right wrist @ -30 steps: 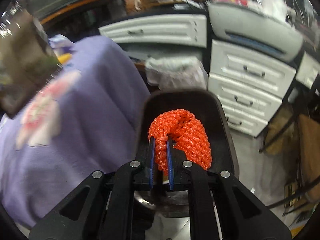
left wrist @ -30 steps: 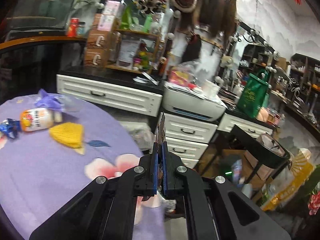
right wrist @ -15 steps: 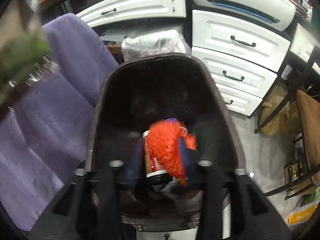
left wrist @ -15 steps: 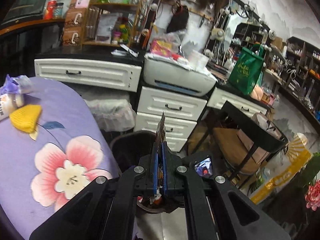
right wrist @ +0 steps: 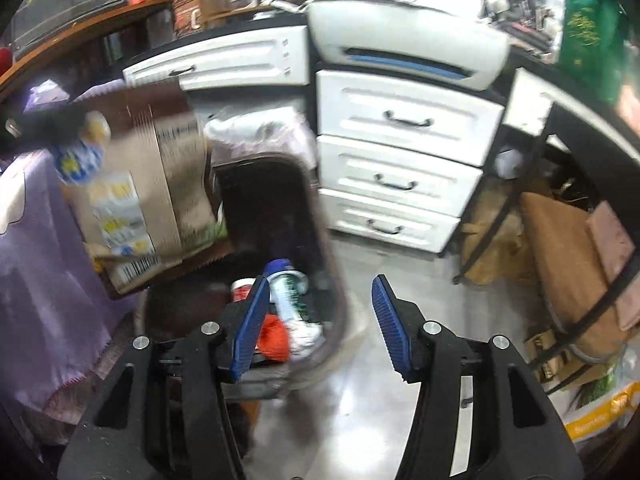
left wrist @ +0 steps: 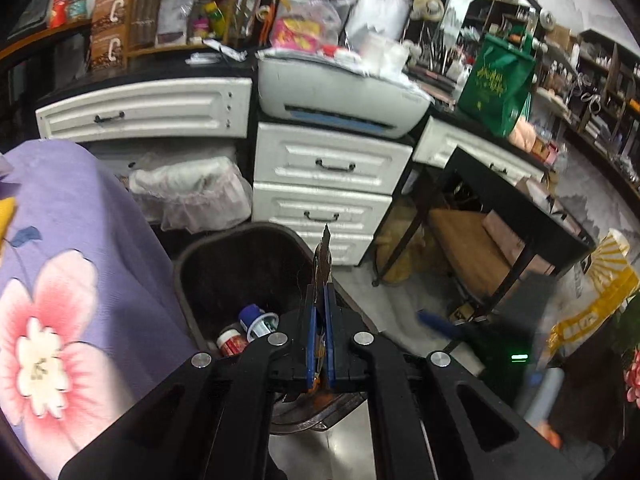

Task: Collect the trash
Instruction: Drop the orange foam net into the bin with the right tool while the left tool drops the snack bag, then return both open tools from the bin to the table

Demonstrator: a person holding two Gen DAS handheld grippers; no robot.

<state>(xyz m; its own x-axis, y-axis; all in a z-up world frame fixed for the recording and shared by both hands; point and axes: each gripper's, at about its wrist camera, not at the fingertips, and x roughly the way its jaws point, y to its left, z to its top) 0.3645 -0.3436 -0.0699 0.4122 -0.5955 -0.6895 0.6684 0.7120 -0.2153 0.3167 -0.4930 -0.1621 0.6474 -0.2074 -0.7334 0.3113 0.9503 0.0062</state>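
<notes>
Over the bin [left wrist: 240, 264], we see the left gripper [left wrist: 319, 312] with jaws clamped on a flat wrapper [right wrist: 148, 184]; the right gripper [right wrist: 318, 320] gapes empty, orange net [right wrist: 274, 338] lying inside.

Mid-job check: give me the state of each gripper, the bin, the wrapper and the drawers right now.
Left gripper: jaws shut on flat wrapper.
Right gripper: jaws open, empty.
Trash bin: open, partly filled.
Orange net: lying in bin.
White drawers: closed.
</notes>
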